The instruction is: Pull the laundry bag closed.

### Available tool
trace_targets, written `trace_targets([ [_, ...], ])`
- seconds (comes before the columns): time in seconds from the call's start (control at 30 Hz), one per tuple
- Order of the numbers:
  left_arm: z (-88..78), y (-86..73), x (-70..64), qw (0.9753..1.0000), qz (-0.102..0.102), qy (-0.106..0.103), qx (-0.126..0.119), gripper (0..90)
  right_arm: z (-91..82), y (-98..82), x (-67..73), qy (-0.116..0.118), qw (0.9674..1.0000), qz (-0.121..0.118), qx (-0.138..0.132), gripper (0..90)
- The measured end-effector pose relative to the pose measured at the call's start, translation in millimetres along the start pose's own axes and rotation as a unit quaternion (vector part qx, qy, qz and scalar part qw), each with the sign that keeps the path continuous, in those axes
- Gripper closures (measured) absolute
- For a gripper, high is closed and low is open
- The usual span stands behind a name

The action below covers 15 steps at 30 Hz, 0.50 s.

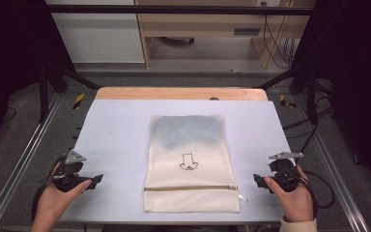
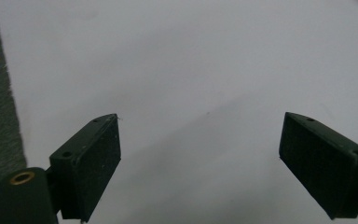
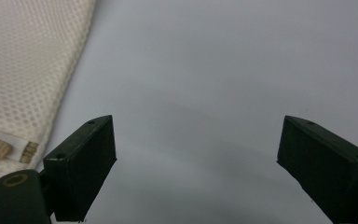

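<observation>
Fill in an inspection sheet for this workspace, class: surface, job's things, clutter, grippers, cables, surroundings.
Surface: pale grey tabletop, wooden strip at far edge.
Job's things: cream mesh zip bag lying flat, centred; zipper closed, pull at the right.
Clutter: nothing seen.
Grippers: left gripper and right gripper, jaws open, empty, either side of the bag.
Cables: black cable trailing from right gripper.
Surroundings: metal frame rails, wooden furniture beyond.

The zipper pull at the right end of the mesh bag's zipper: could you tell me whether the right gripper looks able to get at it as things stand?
Probably yes. The right gripper sits open just right of the mesh bag, and the zipper pull lies at the bag's near edge with bare table between them and nothing on top of it.
</observation>
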<state>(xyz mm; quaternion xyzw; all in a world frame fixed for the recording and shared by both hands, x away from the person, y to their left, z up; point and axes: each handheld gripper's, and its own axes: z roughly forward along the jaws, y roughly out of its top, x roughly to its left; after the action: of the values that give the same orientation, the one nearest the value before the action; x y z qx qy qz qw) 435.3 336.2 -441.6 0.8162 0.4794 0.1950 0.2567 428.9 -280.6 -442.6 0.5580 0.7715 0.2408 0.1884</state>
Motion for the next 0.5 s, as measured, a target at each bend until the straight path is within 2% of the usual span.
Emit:
trace_targets([
  [0.13,-1.6,-3.7,5.2,1.0000,-0.006,0.003,0.004,12.2,-1.1,-6.0,2.0,-0.012,0.9998,0.008,0.012,11.7],
  [0.27,-2.0,-6.6,4.7,0.9998,-0.001,0.008,0.020,13.9,-1.5,-10.8,7.1,-0.020,0.9995,-0.002,0.025,12.0],
  [0.47,0.8,-5.7,-1.8,0.9995,0.010,0.009,0.028,12.3,2.1,-14.3,8.1,-0.015,0.9996,-0.004,0.022,11.4],
  [0.5,2.4,-5.1,-3.0,0.9994,0.012,0.009,0.032,11.5,3.6,-14.4,8.9,-0.013,0.9998,-0.007,0.012,11.2],
])
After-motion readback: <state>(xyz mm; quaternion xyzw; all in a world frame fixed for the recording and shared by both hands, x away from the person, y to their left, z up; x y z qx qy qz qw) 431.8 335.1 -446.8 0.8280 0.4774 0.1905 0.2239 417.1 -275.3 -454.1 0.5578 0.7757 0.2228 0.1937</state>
